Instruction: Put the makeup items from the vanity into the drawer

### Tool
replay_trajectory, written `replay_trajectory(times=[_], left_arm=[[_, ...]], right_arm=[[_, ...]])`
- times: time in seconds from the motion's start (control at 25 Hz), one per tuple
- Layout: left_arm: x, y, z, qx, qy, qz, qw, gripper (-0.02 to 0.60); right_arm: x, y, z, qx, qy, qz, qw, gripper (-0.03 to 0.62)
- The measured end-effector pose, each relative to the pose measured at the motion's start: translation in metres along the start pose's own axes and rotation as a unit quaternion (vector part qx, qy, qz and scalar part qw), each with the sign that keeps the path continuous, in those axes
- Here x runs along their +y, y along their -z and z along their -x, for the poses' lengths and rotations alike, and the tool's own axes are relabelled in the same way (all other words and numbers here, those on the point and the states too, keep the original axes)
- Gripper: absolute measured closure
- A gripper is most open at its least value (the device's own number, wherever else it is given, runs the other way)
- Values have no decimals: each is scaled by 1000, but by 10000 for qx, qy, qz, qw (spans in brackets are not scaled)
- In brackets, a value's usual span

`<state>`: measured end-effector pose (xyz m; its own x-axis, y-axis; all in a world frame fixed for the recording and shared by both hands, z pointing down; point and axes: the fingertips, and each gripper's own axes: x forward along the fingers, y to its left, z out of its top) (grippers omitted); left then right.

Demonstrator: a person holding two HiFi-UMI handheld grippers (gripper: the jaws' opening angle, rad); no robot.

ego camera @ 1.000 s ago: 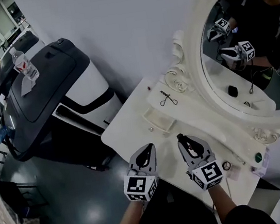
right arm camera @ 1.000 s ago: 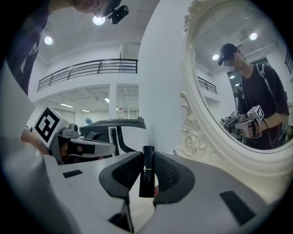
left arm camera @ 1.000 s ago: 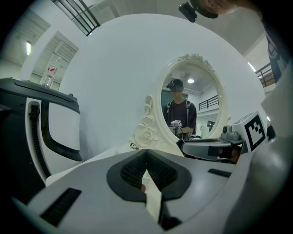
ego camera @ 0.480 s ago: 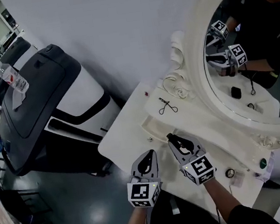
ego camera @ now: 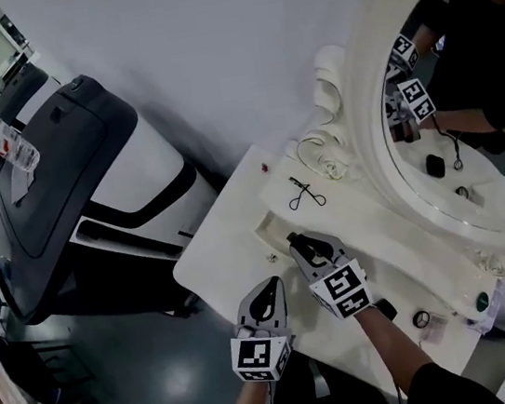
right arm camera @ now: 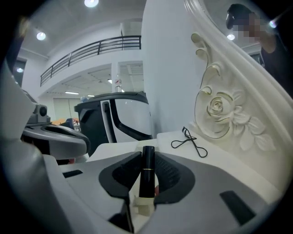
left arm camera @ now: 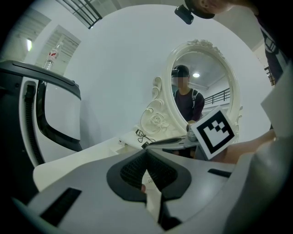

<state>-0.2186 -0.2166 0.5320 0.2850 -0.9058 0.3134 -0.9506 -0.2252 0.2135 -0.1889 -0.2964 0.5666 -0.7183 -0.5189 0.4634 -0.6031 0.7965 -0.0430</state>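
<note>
My right gripper is shut on a black lipstick tube that stands upright between its jaws. It hovers over the small open drawer in the white vanity top. A black eyelash curler lies on the raised shelf behind the drawer, below the carved rose, and also shows ahead of the right gripper as the eyelash curler. My left gripper hangs at the vanity's front edge, jaws together with nothing in them; in its own view the left gripper points at the mirror.
An oval mirror in an ornate white frame rises at the right. A ring, a small black item and a green-capped thing lie on the vanity's right end. A black-and-white machine with a water bottle stands to the left.
My right gripper has carried the lipstick forward and down, from the vanity's front toward the open drawer. The left gripper has sunk a little near the front edge.
</note>
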Motion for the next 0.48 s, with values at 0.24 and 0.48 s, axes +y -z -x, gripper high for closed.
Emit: replay_trajectory(times=[0.24,0.48], left_arm=[[3,9,4,89,-4,22,10000,567],[15,10,8,92,-91,73,9999,567]], right_arm=[[2,8,-21,312,-54,63,9995,490],[6,8,-28,344,-62,60,9994,488]])
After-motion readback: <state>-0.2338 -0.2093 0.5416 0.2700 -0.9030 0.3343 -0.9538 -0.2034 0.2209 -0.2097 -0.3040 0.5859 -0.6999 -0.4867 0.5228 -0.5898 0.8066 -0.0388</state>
